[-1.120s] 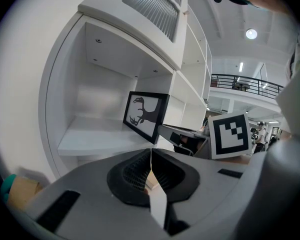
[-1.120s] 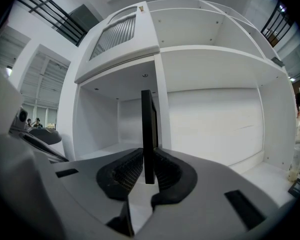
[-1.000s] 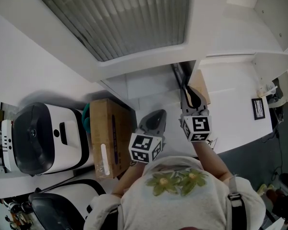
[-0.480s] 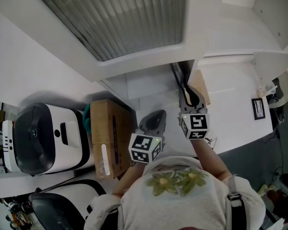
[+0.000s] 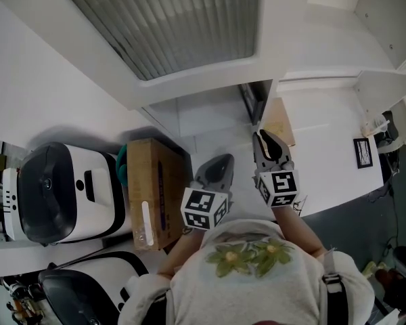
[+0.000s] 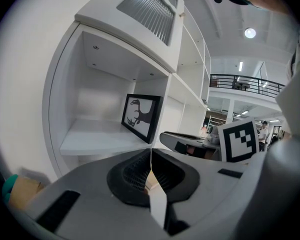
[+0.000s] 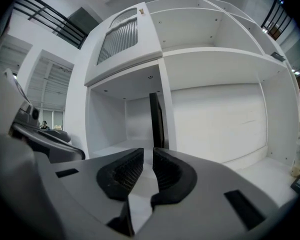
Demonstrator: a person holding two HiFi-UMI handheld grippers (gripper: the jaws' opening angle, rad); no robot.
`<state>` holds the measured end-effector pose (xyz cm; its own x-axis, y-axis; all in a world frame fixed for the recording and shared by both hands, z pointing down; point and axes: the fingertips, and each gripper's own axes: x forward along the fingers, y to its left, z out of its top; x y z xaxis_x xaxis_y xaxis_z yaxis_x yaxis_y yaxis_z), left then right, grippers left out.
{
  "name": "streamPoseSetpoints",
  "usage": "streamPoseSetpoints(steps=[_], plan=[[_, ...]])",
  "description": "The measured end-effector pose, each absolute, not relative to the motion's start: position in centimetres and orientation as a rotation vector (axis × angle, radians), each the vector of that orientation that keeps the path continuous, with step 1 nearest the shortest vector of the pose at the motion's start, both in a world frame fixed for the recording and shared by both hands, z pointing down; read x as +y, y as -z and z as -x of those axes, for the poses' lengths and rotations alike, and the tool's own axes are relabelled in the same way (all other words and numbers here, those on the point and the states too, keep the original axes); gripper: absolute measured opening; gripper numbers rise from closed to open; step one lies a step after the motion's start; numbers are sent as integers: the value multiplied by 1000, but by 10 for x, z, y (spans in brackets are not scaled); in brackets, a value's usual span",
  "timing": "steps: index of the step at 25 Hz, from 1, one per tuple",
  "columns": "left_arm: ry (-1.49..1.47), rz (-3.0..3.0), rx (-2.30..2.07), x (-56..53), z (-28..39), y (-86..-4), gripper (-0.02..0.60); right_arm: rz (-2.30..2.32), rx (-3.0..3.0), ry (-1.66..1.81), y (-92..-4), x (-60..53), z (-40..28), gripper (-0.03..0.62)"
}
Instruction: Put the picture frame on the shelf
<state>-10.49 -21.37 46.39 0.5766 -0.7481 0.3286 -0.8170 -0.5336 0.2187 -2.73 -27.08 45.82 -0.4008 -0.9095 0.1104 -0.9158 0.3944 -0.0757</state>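
step: placing looks finished; the black-framed picture with a deer-antler silhouette (image 6: pixel 141 116) stands upright on the shelf, free of both tongs.
next move: probably draw the right tongs straight back, staying clear of the frame's near edge so it does not tip.
shelf unit: tall white cabinet of open compartments (image 6: pixel 90 136); the compartment ahead holds only the frame, set close to its right-hand wall.
machine: white-and-black rounded appliance (image 5: pixel 61 195), left of the person, well apart from the shelf opening.
box: brown cardboard box (image 5: pixel 152 188), just beside the appliance, closed; contents not visible.
right tongs (image 7: pixel 148 159): slightly spread, nothing between them; the frame shows edge-on beyond the tips.
left tongs (image 6: pixel 150 156): pressed together, pinching nothing.
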Motion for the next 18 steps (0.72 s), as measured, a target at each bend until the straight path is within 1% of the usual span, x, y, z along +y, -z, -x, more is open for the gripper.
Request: streamPoseSetpoints(steps=[7,14,18], plan=[[-262,-2473,-1277,-201,102,-460,31,-1488,-2715,-220,-454,-235,54,44],[-233,-2496,-1285,-185,98,-449,31,-1360,-2760,-147,-444,-199,76,31],[-228,-2500,-1290,-176,97,-446,31,-1339,-2774,-107,-438,-184,78,31]])
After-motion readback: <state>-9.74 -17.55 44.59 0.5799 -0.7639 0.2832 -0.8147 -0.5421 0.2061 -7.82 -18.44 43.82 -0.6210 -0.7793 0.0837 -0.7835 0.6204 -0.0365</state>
